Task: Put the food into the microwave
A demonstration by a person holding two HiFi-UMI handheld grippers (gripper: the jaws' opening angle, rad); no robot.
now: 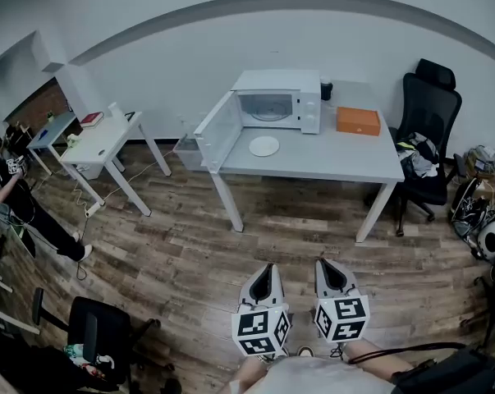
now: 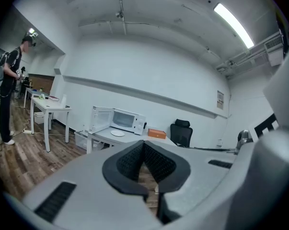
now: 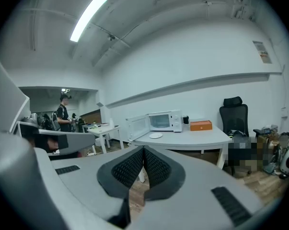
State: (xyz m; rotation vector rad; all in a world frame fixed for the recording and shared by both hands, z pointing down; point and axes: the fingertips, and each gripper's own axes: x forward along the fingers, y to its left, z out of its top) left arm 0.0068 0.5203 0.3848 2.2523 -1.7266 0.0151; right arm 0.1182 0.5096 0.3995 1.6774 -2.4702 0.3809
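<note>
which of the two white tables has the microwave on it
The larger table, nearer the black office chair: it carries the open-doored microwave, a white plate and an orange box. The smaller table stands further left.

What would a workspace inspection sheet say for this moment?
Surface: grey table, mostly bare, well away from both tools.
Job's things: microwave on the table, its door swung open; white plate in front of it; any food on it is too small to tell.
Clutter: orange box right of the microwave; dark item behind it.
Grippers: left tool and right tool both shut and empty, held over the wood floor.
Cables: power strip and cord on the floor by the small white table.
Surroundings: black office chair at the table's right end; a person at far left.
</note>
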